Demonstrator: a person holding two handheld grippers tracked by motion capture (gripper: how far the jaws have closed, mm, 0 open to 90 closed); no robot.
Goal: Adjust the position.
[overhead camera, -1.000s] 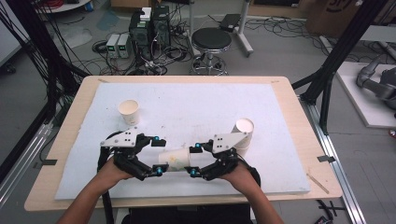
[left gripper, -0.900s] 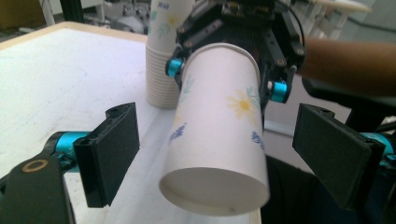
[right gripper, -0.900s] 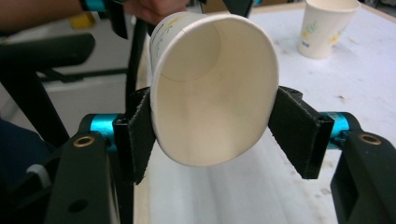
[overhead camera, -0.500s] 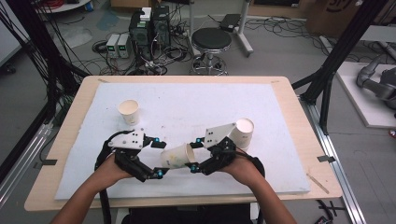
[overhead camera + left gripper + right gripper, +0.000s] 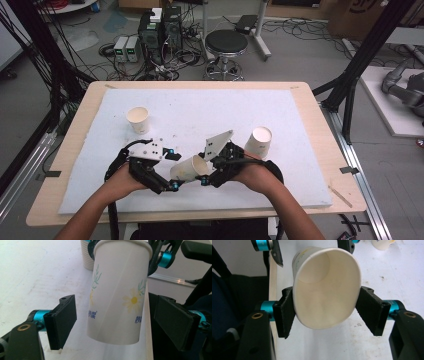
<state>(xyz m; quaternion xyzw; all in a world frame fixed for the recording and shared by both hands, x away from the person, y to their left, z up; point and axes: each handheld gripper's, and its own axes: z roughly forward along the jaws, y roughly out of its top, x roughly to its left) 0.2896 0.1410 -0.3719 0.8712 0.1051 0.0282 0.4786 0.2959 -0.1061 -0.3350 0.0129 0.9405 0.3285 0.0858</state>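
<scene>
In the high view, the white paper cup with a daisy print hangs tilted above the near edge of the white foam-topped counter, between the left gripper and the right gripper. Its mouth faces the right gripper. Two more paper cups stand apart: a plain white paper cup at the far left and a second white paper cup just beyond the right hand.

In the left gripper view, the printed cup sits base-down between that gripper's black pads, which stand wide on either side without touching its wall. The other gripper grips it at the rim above.

In the right gripper view, the right gripper is clamped across the cup's rim, pressing the mouth into an oval, so this gripper carries the cup.

The step in hand looks like a handover from one gripper to the other. The next move, I judge, calls for the left jaws to close gently on the lower wall, square to it, before the right jaws let go; too hard a squeeze would crumple the thin paper.
</scene>
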